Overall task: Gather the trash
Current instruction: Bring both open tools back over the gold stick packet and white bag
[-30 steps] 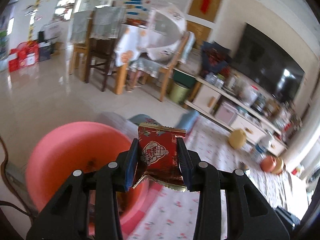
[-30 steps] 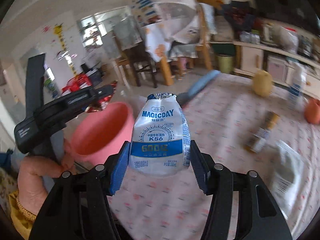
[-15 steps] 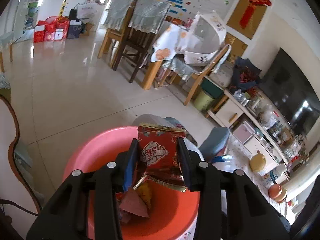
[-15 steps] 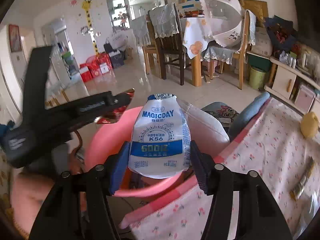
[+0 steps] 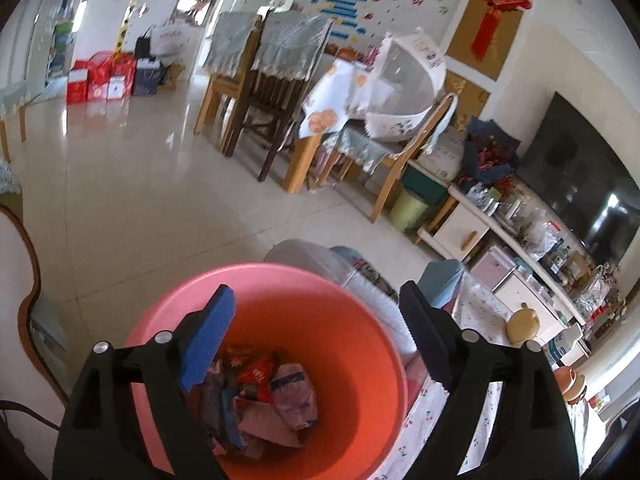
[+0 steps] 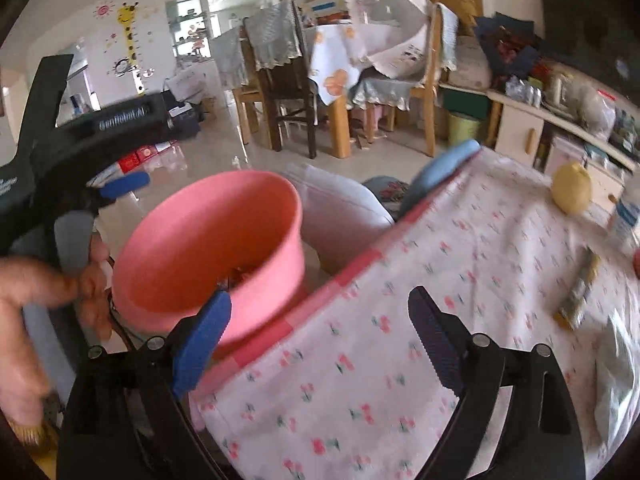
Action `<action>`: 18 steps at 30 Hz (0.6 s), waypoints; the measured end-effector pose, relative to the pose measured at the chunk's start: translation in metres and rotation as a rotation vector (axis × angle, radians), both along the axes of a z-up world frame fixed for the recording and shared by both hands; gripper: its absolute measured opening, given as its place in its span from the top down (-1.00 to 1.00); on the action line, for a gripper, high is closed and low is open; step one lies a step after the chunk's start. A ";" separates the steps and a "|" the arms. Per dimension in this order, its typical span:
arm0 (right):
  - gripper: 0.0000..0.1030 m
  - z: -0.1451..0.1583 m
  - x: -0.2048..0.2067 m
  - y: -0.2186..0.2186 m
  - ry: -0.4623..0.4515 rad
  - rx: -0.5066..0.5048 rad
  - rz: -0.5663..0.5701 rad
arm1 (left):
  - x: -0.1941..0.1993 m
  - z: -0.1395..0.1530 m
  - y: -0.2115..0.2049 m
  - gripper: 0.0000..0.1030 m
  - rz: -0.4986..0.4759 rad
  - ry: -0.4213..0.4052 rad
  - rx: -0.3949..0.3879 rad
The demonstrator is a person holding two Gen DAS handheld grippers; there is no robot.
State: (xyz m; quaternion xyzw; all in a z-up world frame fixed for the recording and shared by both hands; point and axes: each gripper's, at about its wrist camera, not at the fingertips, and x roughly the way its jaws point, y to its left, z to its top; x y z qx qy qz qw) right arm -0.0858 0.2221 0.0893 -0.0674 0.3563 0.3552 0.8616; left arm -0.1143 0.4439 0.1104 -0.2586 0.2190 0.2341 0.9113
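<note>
Both packets are released since the earlier frames: jaws just opened, nothing held between. Left gripper [image 5: 316,344], tilted downward, hangs over the pink bin [image 5: 360,360], wrappers [image 5: 264,392] heaped inside; right gripper [image 6: 320,344] is spread beside it, above the tablecloth [image 6: 460,264].

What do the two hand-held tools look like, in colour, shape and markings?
Both are black plastic frames with silver pivot screws. The left tool has a smooth blue pad on one finger and a black ribbed face on the other. The right tool has a blue pad and a dark ribbed pad. Seen from the side, the left tool carries white lettering, too blurred to read, and a grey grip.
</note>
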 end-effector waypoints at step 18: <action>-0.81 0.002 -0.035 -0.087 -0.016 -0.007 -0.145 | 0.034 0.003 -0.087 -0.72 -0.268 0.035 0.193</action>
